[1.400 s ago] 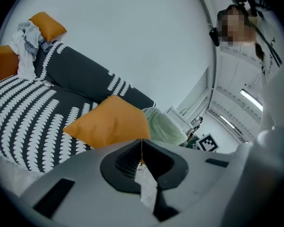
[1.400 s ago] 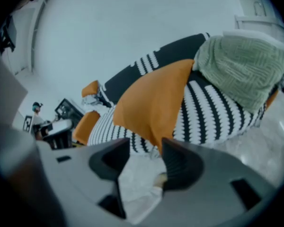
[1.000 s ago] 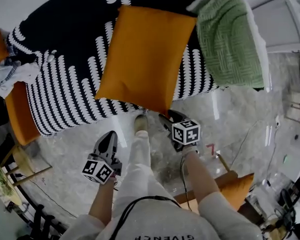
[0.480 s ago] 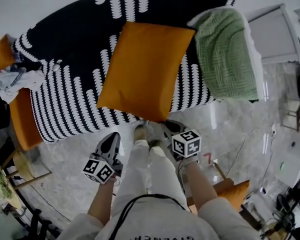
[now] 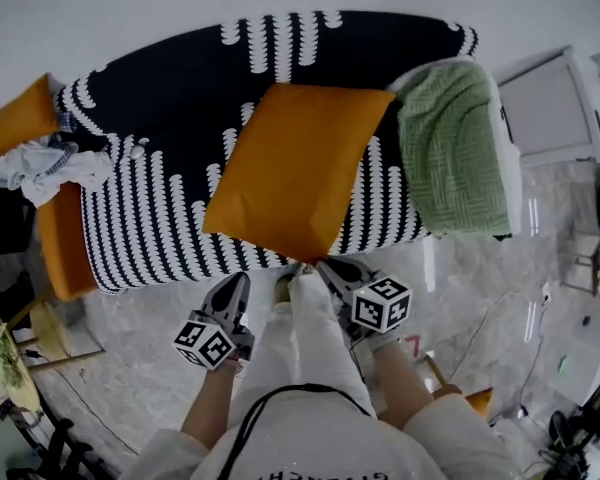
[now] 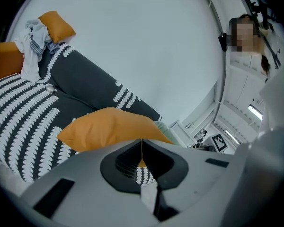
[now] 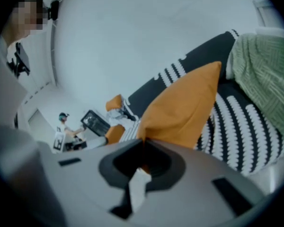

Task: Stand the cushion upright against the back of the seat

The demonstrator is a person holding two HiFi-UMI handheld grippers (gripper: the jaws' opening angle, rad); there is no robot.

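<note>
An orange cushion [image 5: 295, 168] lies on the black-and-white striped sofa [image 5: 150, 218], with its near corner at the seat's front edge. My right gripper [image 5: 325, 265] has closed on that corner and holds it raised. In the right gripper view the cushion [image 7: 184, 108] slopes up from the shut jaws [image 7: 143, 141]. My left gripper [image 5: 240, 280] is shut and empty, just short of the sofa's front edge, to the left of the held corner. From the left gripper [image 6: 142, 141] the cushion [image 6: 109, 126] shows beyond the jaws, apart from them.
A green knitted blanket [image 5: 450, 148] drapes the sofa's right arm. Two more orange cushions [image 5: 20, 118] [image 5: 60, 248] and crumpled white clothes [image 5: 50, 163] sit at the sofa's left end. A white cabinet [image 5: 550, 98] stands at the right. The person's legs [image 5: 300, 338] are between the grippers.
The right gripper's jaws went from open to shut on the cushion's near corner and rose with it. The left gripper moved up toward the sofa's front edge, still shut.
</note>
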